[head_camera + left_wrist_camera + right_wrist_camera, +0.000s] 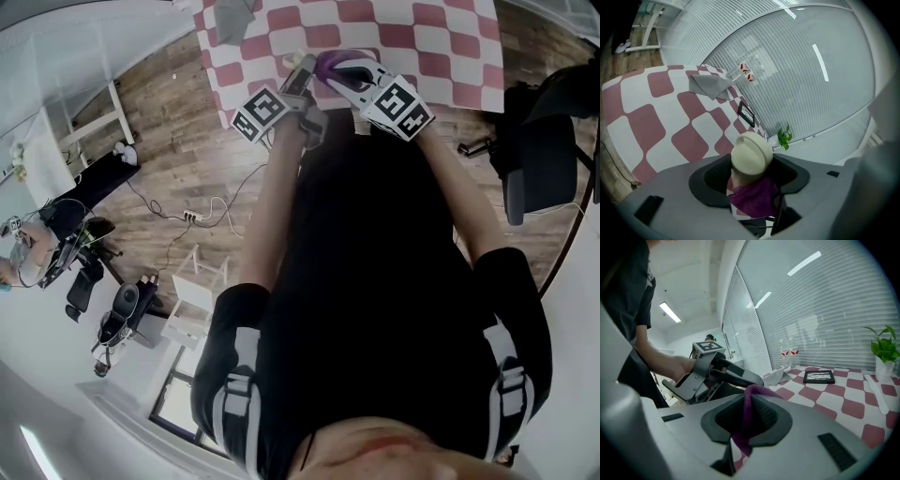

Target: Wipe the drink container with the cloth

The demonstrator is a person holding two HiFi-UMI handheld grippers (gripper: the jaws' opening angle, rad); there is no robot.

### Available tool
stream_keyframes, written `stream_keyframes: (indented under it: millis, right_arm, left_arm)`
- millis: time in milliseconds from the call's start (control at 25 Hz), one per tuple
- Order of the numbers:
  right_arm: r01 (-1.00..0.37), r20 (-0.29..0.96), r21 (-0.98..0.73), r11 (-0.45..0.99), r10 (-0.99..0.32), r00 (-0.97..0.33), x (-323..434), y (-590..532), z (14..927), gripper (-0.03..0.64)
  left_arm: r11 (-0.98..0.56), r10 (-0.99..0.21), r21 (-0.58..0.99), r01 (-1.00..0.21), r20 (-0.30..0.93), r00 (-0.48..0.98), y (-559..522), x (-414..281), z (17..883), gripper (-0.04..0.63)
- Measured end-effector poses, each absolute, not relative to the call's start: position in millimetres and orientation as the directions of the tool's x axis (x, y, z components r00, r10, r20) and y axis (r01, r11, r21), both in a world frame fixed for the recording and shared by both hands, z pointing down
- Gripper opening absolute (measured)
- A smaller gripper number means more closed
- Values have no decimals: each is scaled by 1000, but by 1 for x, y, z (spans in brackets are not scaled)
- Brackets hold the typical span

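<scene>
At the left, the left claw (752,177) was clamped round a drink container (751,153) with a rounded cream plastic lid. Its jaws were set wide on the body and held it up off the red-and-white chequered worktop (656,122). Just under the lid a soft purple cloth (754,199) lay against the container's side, touching it as far as the left gripper view showed.

To the right, the right claw (749,418) was closed on that cloth, with a fold pinched upright between its pads. In the head view the two claws met close together over the near edge of the worktop.

Farther back on the worktop, from left to right, were a crumpled grey cloth (778,376), two clear bottles with red labels (790,356), a flat black-framed panel (819,376) and a small green potted plant (883,350).

By my reading the wiping was at or near its start — the cloth was on the container, but covered only a patch below the lid. No view showed how much of the surface had already been wiped. The rest of the body and the lid probably remained to be rubbed, and the container then set down.
</scene>
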State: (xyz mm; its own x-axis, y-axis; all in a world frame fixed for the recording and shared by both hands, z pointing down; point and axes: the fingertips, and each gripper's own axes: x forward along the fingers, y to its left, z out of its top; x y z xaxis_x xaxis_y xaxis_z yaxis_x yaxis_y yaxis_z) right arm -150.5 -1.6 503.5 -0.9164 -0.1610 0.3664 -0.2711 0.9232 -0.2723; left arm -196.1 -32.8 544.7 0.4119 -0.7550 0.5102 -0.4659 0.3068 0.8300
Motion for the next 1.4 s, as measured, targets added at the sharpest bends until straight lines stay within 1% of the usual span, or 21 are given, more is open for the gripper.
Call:
stream_keyframes:
  millis: [240,600,1040,1240,1400]
  right_arm:
    - [-270,388,-259,927,-156,-908,-146,2,514,55]
    - [-306,480,-259,916,-152,-864,-114,13,553,55]
    - [-406,567,-300,863,-181,-804,-71,16,598,57]
    - [-466,556,-336,819,-227,-800,-59,3,596,57]
    - [-500,542,-348,793,-265,-797,-54,-11,586,57]
  left_arm:
    - [316,-753,824,-470,519,405,-35,-196,544,276]
    - [305,-741,808,-505,534,408,-40,-191,541,276]
    - [294,-743,797,-528,538,398,-37,-188,538,276]
    - [252,-746,784,-567,530,402,-37,-183,535,276]
    - [148,-740,761,-632,509,440,-36,-174,529,276]
